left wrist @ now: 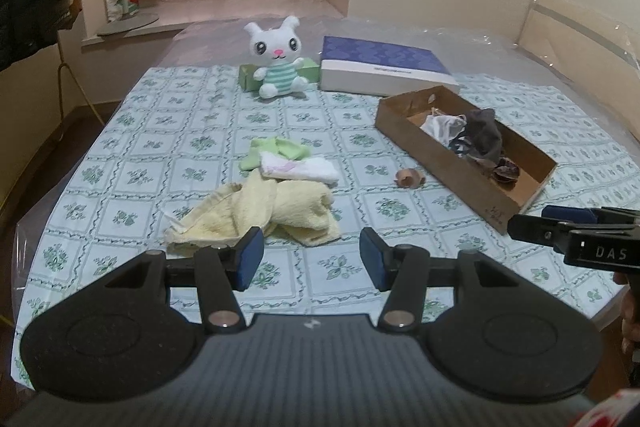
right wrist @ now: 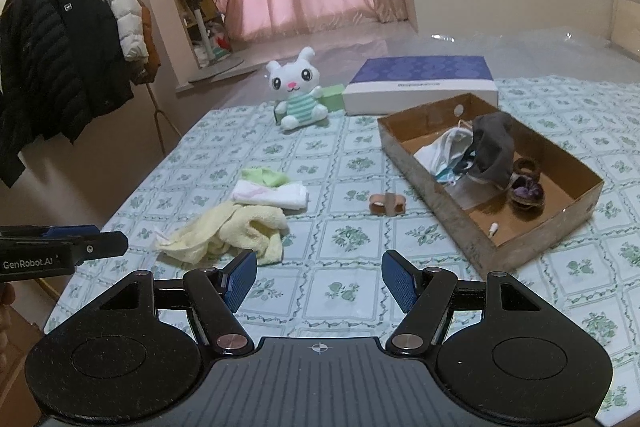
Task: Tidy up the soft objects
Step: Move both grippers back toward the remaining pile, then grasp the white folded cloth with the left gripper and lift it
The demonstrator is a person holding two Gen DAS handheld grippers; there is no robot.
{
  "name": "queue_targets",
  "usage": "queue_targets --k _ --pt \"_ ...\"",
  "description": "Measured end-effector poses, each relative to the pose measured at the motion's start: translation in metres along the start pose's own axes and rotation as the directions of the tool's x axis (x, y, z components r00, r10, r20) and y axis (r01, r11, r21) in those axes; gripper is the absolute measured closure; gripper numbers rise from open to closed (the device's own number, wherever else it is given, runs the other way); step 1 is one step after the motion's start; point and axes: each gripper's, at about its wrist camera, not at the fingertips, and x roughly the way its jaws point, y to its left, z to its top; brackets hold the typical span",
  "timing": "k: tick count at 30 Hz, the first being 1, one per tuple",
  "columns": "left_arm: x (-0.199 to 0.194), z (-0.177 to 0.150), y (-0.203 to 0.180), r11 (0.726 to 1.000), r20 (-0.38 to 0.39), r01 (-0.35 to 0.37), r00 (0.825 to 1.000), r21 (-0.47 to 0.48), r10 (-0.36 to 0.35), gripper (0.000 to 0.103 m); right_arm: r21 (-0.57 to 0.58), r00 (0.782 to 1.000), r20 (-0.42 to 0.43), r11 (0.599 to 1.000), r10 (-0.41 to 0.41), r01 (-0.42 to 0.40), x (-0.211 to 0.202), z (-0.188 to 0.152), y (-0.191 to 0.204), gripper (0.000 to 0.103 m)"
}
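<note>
Above bedspread, both hand-held grippers point(left wrist: 311, 259) point(right wrist: 316, 281) spread wide, empty; yellow towel point(left wrist: 260, 213) ahead.

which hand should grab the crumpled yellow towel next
Left. The left tongs are open with the crumpled pale yellow terry towel just beyond their left finger. The right tongs, also open, sit nearer the brown cardboard box, with the towel off to their left.

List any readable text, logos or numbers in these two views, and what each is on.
"DAS": on the side of the right gripper, seen from the left wrist view.
"GenRobot.AI": on the side of the left gripper, seen from the right wrist view.
Strip of print on the purple-lidded box: too small to read.
Logo on the black jacket: unreadable.
</note>
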Motion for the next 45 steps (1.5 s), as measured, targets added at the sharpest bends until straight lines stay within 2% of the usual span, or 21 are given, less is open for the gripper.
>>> queue_targets --k 14,26,38,45 --pt "0.045 -0.002 0.016 1.000 -0.016 -0.030 0.999 0.003 0.030 0.053 0.007 0.999 -0.046 1.000 -0.006 0.006 0.053 -0.004 -0.005 0.034" --pt "0.104 0.023 0.010 0.999 0.017 -0.009 1.000 0.054 0.008 0.053 0.007 0.999 -0.024 0.999 -0.045 0.046 0.108 0.018 -0.022 0.034" --pt "0.178 0.049 0.001 0.987 0.028 -0.008 1.000 0.163 0.003 0.054 0.026 0.993 -0.010 0.993 -0.114 0.114 0.166 0.033 -0.043 0.034" --pt "0.220 0.049 0.001 0.965 0.003 0.006 1.000 0.263 -0.007 0.057 0.023 0.990 -0.025 0.990 -0.136 0.136 0.197 0.031 -0.049 0.034"
